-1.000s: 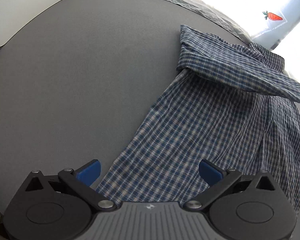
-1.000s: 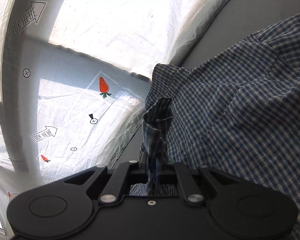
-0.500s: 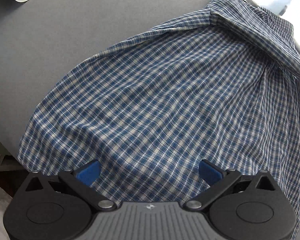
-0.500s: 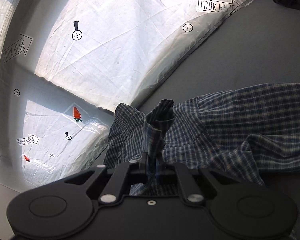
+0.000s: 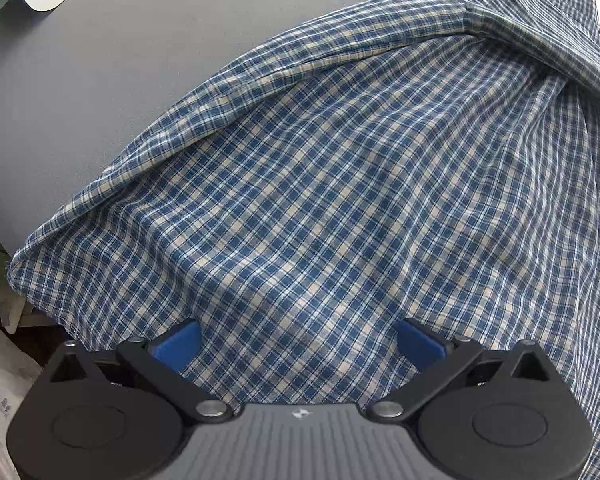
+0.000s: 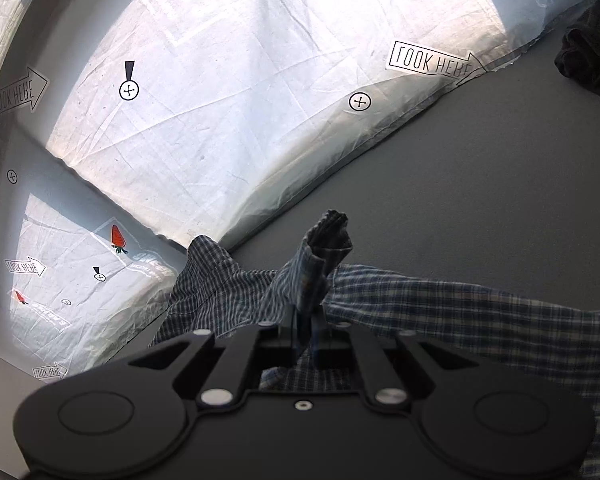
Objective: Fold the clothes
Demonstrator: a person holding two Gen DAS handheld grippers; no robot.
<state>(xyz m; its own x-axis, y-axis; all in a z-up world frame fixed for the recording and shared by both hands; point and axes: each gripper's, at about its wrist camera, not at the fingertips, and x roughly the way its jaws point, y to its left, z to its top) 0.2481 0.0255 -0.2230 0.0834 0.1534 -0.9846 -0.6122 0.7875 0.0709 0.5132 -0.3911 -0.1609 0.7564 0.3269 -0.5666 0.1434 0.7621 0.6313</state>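
Right wrist: right hand-held gripper [image 6: 305, 320] apparently pinches the plaid shirt [image 6: 440, 308].

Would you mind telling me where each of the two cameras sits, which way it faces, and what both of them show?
Left wrist: sits on the left gripper, looking down on the plaid shirt spread over the grey table; its blue pads stand wide apart, gripping nothing.
Right wrist: sits on the right gripper, looking obliquely across the table toward a white printed sheet; its jaws are clamped on a bunched shirt edge.
Shared: the same plaid shirt and grey table.
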